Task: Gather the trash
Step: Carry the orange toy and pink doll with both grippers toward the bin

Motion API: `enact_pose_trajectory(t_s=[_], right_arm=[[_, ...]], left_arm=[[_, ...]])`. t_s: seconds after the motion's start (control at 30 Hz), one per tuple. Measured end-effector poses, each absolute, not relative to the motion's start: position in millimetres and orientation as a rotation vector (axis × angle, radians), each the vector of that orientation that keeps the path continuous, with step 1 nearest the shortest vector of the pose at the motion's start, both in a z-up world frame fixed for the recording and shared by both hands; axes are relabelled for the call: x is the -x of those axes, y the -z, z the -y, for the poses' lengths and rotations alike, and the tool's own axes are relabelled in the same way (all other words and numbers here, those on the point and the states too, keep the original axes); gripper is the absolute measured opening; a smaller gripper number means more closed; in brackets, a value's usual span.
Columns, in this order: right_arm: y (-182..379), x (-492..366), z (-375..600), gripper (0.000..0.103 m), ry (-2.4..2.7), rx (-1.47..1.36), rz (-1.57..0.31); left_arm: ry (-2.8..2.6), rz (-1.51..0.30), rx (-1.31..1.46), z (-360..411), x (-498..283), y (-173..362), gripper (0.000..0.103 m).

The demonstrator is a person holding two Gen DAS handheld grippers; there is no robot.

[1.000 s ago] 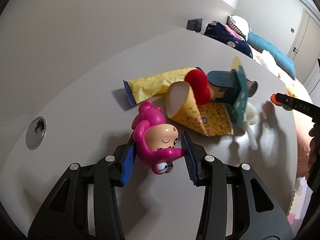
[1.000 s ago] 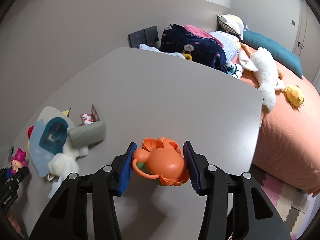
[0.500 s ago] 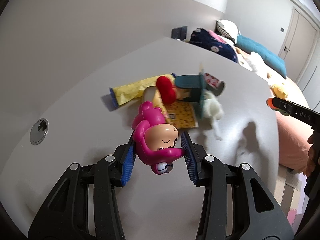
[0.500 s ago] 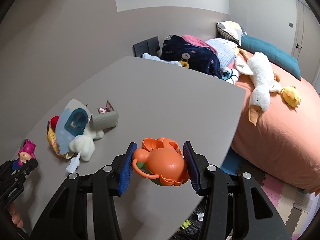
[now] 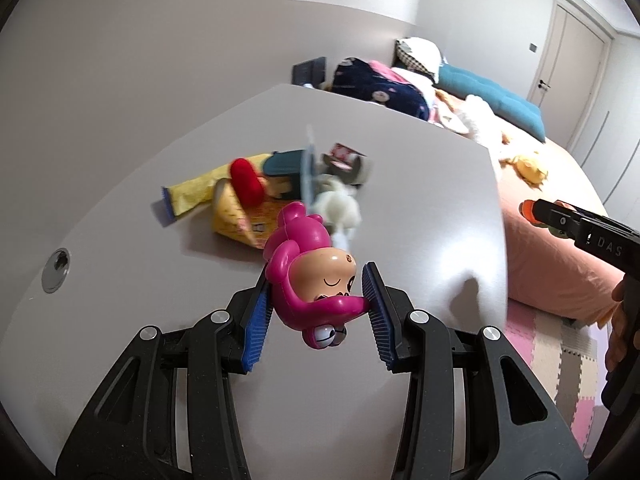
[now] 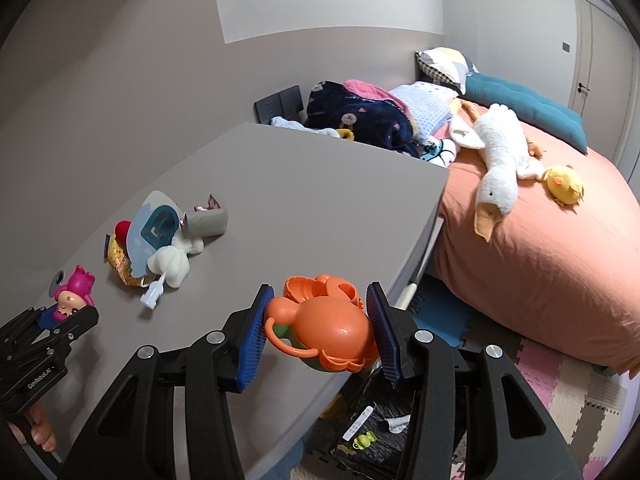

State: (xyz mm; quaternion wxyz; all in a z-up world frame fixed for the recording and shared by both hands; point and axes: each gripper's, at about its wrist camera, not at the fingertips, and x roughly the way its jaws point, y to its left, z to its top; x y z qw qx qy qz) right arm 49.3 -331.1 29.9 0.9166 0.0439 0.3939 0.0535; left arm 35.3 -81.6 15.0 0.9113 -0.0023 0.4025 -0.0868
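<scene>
My left gripper (image 5: 316, 312) is shut on a pink toy figure (image 5: 310, 276), held above the grey table (image 5: 420, 184); it shows in the right wrist view too (image 6: 74, 294). My right gripper (image 6: 318, 330) is shut on an orange plastic toy (image 6: 324, 330), held over the table's near edge. A pile of trash lies on the table: a yellow wrapper (image 5: 196, 190), a yellow carton (image 5: 240, 218), a red piece (image 5: 246, 180), a teal-and-blue package (image 6: 156, 226), a white soft lump (image 6: 172, 260) and a grey roll (image 6: 208, 222).
A black bag (image 6: 372, 432) with bits inside lies on the floor below the table's edge. A bed with an orange cover (image 6: 540, 264), a plush goose (image 6: 500, 164) and blankets stands to the right. A round metal grommet (image 5: 56, 270) sits in the table at left.
Both grippers have pulled back and up from the pile, each still holding its toy. The right gripper now hangs over the table edge, with the floor bag in view.
</scene>
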Motion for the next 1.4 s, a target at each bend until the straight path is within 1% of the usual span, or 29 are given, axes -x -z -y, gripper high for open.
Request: enact_pose_trajectory(t_s=[0.7, 1.4], right_arm=[[-40, 18, 391, 0.05, -0.027, -0.137, -0.757], [-41, 66, 466, 0.05, 0.106, -0.21, -0.722]], left_arm=[[0.332, -0.818, -0.076, 167, -6, -17, 0.043], [0.508, -0.815, -0.172, 263, 12, -19, 0.043]])
